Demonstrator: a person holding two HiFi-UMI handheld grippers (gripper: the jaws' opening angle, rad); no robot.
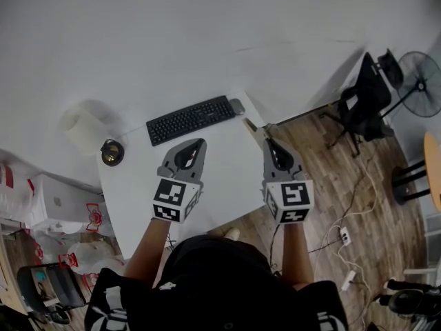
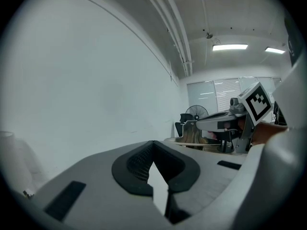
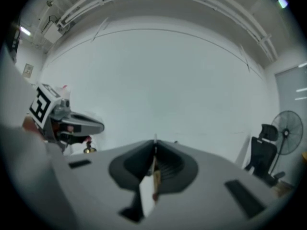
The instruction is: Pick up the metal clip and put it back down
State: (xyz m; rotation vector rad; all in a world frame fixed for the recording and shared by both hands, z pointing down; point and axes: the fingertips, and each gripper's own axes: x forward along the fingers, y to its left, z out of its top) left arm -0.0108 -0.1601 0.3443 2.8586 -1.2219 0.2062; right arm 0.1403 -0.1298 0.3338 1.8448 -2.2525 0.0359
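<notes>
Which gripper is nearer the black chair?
Right. The right gripper hangs at the table's right edge, chair off to its right; the left gripper is over the table's middle, farther away.

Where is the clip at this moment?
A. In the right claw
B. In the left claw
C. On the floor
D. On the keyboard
A: the thin clip is pinched in the shut right claw and sticks out past its tip, above the table; the left claw is shut on nothing.
</notes>
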